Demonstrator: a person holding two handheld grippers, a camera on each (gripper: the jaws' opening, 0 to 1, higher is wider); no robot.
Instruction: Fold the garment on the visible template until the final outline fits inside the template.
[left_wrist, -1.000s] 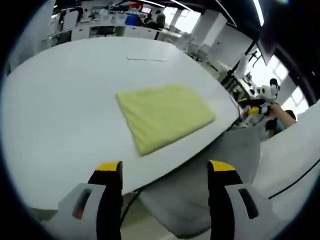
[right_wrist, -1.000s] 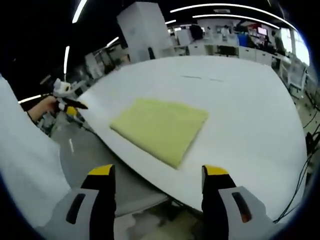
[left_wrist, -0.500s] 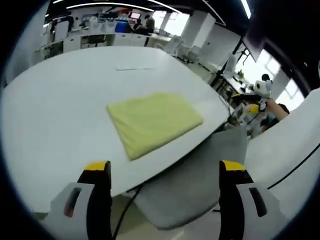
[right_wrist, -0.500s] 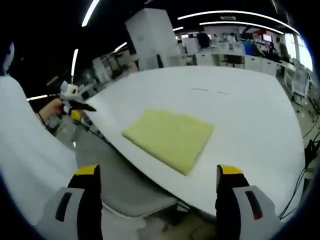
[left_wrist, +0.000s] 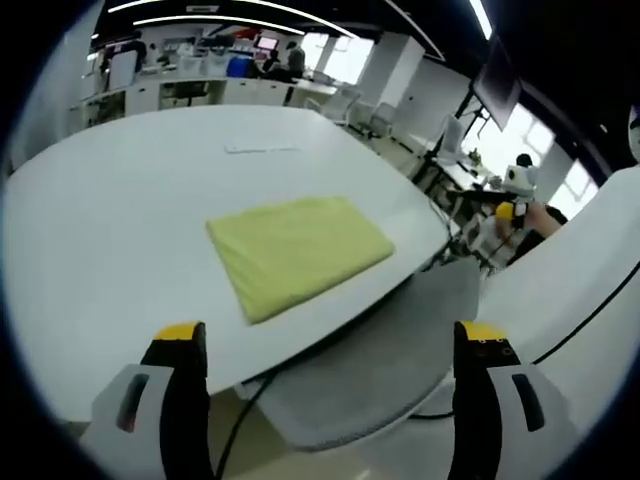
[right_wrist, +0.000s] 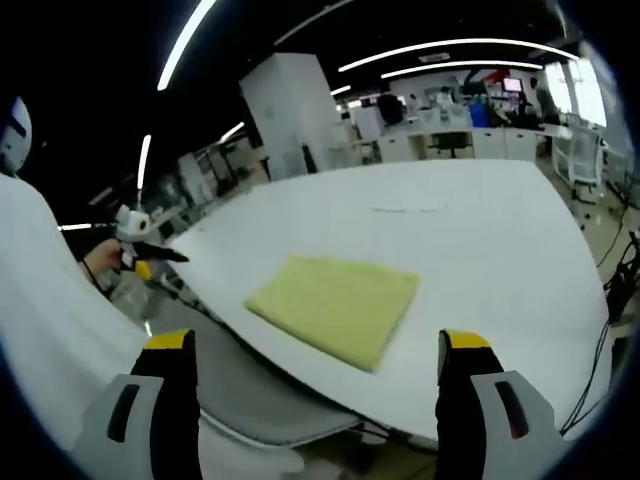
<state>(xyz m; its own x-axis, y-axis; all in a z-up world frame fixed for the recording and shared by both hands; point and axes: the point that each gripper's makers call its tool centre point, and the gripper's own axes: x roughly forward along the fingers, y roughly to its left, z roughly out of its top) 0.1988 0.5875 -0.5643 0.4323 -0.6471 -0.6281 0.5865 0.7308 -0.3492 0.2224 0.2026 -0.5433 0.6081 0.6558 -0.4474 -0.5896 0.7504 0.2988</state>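
A yellow-green garment (left_wrist: 298, 249) lies folded into a flat rectangle on the white table (left_wrist: 110, 210), near its front edge. The right gripper view shows the same folded garment (right_wrist: 337, 306) on the white table (right_wrist: 470, 230). My left gripper (left_wrist: 330, 345) hangs open off the table's near edge, well short of the cloth, with nothing between its yellow-tipped fingers (left_wrist: 182, 335). My right gripper (right_wrist: 316, 350) is open too, held back from the table edge and empty. No template outline can be made out around the cloth.
A grey chair seat (left_wrist: 385, 350) sits just under the table's front edge, also seen as the grey seat (right_wrist: 250, 390). My white sleeve (right_wrist: 50, 330) fills the side. Thin marks (left_wrist: 260, 148) lie far across the table. Desks and people stand in the background.
Both grippers have drawn back and away from the table, so the garment looks smaller and farther. Their jaws have spread a little wider. The folded cloth itself has not moved.
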